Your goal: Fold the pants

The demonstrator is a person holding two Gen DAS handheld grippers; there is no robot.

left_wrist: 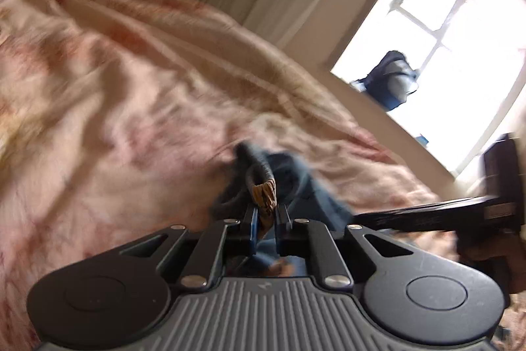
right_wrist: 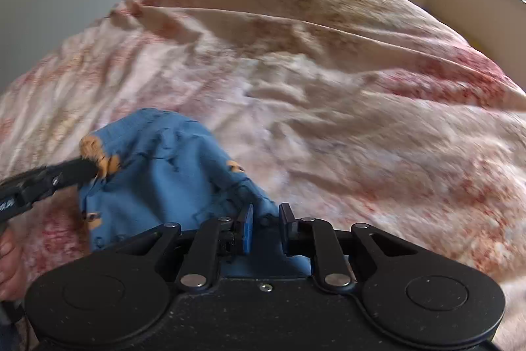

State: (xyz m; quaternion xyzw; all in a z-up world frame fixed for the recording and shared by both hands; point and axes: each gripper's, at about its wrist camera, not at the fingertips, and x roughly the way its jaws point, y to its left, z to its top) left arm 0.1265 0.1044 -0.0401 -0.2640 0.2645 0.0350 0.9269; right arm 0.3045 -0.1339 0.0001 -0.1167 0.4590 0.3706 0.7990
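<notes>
Left wrist view: the left gripper (left_wrist: 265, 213) has its fingers pinching a tan-patched fold of the blue jeans (left_wrist: 296, 176), bunched on the pink bedspread (left_wrist: 115, 87). Right wrist view: the right gripper (right_wrist: 265, 221) has its fingers narrowed around a denim edge, though whether they press it I cannot tell. The jeans lie crumpled near the bed's near edge; folding looks barely begun, with every fold left.

no legible text, labels blurred
</notes>
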